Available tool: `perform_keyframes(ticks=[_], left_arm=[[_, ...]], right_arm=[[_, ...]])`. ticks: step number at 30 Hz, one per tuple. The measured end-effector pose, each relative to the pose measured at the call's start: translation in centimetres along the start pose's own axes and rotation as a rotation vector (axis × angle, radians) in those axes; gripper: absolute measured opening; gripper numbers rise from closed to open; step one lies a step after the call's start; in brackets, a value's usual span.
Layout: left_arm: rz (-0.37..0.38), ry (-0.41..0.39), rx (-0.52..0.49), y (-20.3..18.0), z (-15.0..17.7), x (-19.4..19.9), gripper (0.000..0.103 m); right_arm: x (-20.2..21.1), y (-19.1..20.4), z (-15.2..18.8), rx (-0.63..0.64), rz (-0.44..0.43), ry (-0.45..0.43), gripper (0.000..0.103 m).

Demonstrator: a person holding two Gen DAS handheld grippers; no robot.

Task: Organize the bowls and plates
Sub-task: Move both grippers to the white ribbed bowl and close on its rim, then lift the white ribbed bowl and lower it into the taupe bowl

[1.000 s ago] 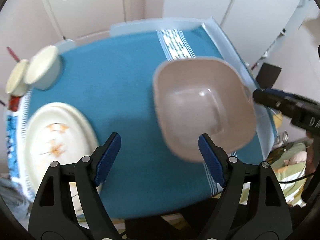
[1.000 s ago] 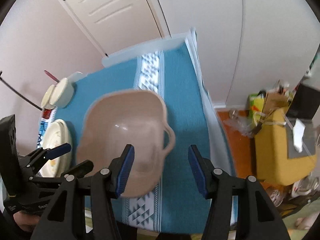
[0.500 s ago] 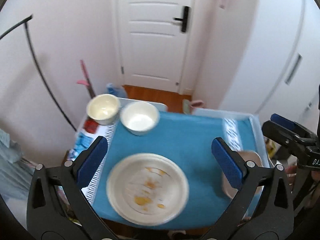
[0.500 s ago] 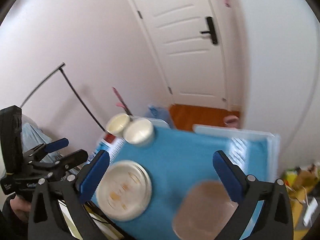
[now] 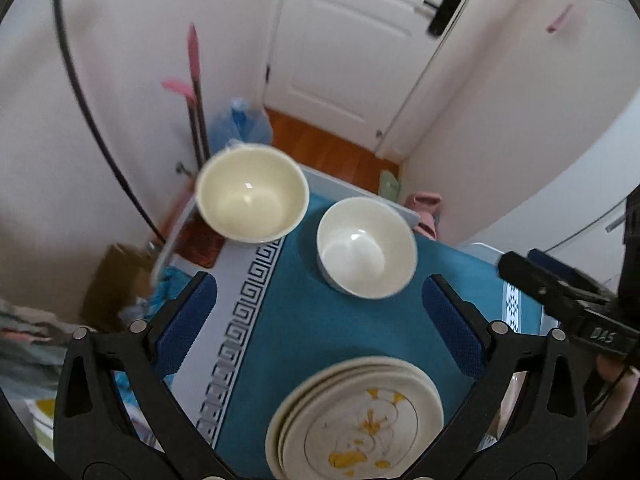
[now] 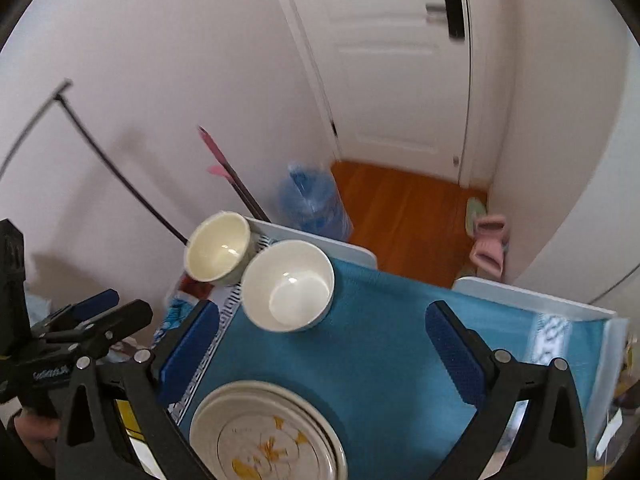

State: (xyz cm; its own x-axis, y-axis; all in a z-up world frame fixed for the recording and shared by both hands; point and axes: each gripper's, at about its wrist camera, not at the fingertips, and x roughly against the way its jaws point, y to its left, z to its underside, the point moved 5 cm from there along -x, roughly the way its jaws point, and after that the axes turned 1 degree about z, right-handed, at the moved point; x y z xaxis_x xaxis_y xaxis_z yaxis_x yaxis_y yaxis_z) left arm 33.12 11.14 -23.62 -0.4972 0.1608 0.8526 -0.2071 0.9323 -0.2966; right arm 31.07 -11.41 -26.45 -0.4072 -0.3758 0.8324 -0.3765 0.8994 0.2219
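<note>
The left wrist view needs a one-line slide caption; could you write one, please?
Open left gripper above a blue tablecloth, facing two empty cream bowls and a stack of plates.

A teal cloth (image 5: 320,332) with a white key-pattern border covers the table. Two cream bowls (image 5: 253,195) sit on it. The cream plates (image 5: 360,420) carry yellow-orange floral marks. The tongs' pads (image 5: 448,320) are blue.

I see pale walls and a white panelled door (image 6: 394,60). Orange wooden floor (image 6: 404,204) lies beneath it.
</note>
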Motion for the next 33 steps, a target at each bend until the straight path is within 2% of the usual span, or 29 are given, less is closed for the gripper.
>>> perform_keyframes(ticks=[3,5,7,8,9,10,12,14,15,16,20,22,33], left_arm=[[0.030,0.091,0.006,0.9,-0.2,-4.6,0.081],[0.043,0.147,-0.008,1.0,0.1,-7.2,0.072],[0.057,0.191,-0.027,0.8,0.5,-9.4,0.063],[0.063,0.206,-0.036,0.7,0.7,-10.2,0.061],[0.072,0.225,-0.046,0.5,0.9,-11.1,0.058],[0.079,0.235,-0.052,0.5,1.0,-11.7,0.053],[0.093,0.253,-0.061,0.3,1.1,-12.6,0.049],[0.102,0.252,-0.069,0.2,1.2,-13.1,0.040],[0.101,0.252,-0.076,0.2,1.1,-13.3,0.030],[0.111,0.250,-0.082,0.1,1.1,-13.5,0.026],[0.102,0.234,-0.113,0.0,1.1,-13.5,0.023],[0.101,0.231,-0.113,0.2,1.0,-13.6,0.023],[0.056,0.182,-0.177,-0.8,0.8,-12.4,0.022]], right_arm=[[-4.5,-0.5,0.0,-0.051,0.011,0.074,0.098],[-6.9,-0.8,0.4,-0.089,0.002,0.118,0.089],[-8.6,-1.0,0.7,-0.109,-0.001,0.154,0.073],[-9.5,-1.2,1.1,-0.121,-0.007,0.171,0.070],[-10.1,-1.2,1.4,-0.138,-0.017,0.182,0.063],[-10.7,-1.4,1.7,-0.157,-0.024,0.195,0.055],[-11.6,-1.7,2.2,-0.184,-0.030,0.213,0.053],[-12.1,-1.7,2.4,-0.193,-0.038,0.216,0.049],[-12.3,-1.7,2.4,-0.195,-0.041,0.216,0.045],[-12.4,-1.7,2.5,-0.196,-0.044,0.217,0.042],[-13.3,-1.6,2.5,-0.203,-0.068,0.226,0.031],[-13.7,-1.2,2.5,-0.212,-0.106,0.224,0.020],[-13.0,-0.6,2.4,-0.172,-0.094,0.195,0.020]])
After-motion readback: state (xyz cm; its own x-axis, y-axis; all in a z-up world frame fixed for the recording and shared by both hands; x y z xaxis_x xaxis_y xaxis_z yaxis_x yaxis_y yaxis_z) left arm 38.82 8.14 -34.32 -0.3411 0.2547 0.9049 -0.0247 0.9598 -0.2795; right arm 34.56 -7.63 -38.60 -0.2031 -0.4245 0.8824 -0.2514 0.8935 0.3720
